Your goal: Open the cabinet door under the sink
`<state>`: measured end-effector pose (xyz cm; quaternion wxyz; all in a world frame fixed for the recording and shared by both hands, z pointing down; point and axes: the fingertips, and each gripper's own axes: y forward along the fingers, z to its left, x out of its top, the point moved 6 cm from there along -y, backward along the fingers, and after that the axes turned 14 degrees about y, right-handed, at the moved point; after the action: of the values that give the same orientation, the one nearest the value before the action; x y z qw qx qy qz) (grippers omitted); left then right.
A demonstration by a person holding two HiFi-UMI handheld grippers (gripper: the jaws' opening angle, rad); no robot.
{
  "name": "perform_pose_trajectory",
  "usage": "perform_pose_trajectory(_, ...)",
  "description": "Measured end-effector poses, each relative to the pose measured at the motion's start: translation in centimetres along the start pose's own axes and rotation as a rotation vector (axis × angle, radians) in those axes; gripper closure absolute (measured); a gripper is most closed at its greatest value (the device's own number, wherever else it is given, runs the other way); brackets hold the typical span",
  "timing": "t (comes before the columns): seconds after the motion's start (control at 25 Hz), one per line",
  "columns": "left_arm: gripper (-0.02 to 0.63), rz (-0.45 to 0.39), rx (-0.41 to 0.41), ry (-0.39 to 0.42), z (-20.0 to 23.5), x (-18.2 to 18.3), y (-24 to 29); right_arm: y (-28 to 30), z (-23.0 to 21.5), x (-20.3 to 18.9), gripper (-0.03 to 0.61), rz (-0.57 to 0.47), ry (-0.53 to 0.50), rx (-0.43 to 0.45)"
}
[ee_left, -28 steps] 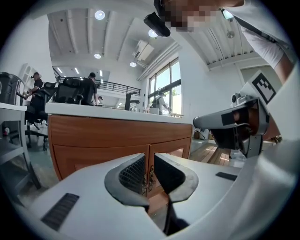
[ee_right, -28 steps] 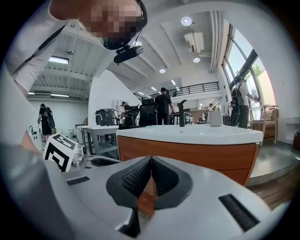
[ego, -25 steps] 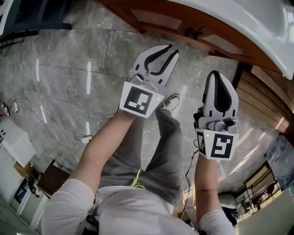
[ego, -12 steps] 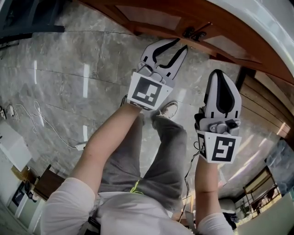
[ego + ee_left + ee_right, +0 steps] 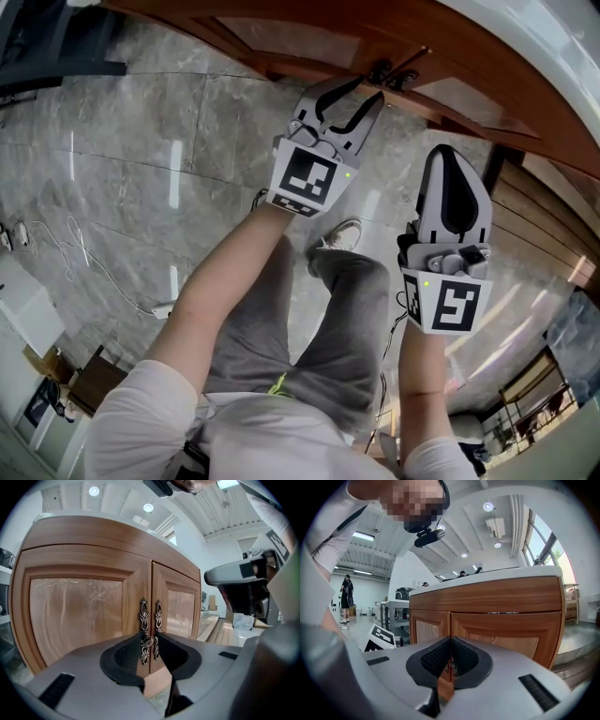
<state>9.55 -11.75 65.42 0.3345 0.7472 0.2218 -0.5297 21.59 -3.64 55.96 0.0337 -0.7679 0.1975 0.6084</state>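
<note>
The wooden cabinet under the white counter has two doors (image 5: 79, 616) that meet at a pair of ornate metal handles (image 5: 144, 620), also seen from above as handles (image 5: 394, 70). Both doors look closed. My left gripper (image 5: 366, 89) points at the handles, its tips a short way in front of them. Its jaws have just been opening and stand apart. The handles show through the gap of the left gripper (image 5: 151, 641), and no pad presses on them. My right gripper (image 5: 446, 155) hangs further back to the right, jaws together and empty; the right gripper (image 5: 451, 644) faces the same doors (image 5: 506, 634).
The person's legs and a shoe (image 5: 345, 232) stand on the grey marble floor below the grippers. A white cable (image 5: 75, 248) trails across the floor at left. Wooden boards (image 5: 548, 216) lie at right. The white counter (image 5: 562, 56) overhangs the cabinet.
Both grippers have come down and closer to the cabinet. The left one has reached the handles, and its jaws now stand wider apart. The right jaws stay together.
</note>
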Motion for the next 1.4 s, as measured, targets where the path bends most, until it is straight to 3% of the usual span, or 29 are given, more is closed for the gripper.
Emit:
perform_pose_trajectory(0.6, 0.506, -0.007, 0.005, 0.012, 0.1, -1.4, 2.1, 1.4, -1.8, -1.1, 0.546, 0.006, 0.017, -0.013)
perform_pose_trajectory(0.92, 0.531, -0.03, -0.059, 0.022, 0.3, -1.6, 2.1, 1.8, -1.3, -1.1, 0.546, 0.028, 0.03, -0.017)
perform_pose_trajectory(1.4, 0.531, -0.029, -0.076, 0.012, -0.3, -1.7, 0.9, 3.7, -0.5, -2.6, 0.546, 0.055, 0.022, 0.031)
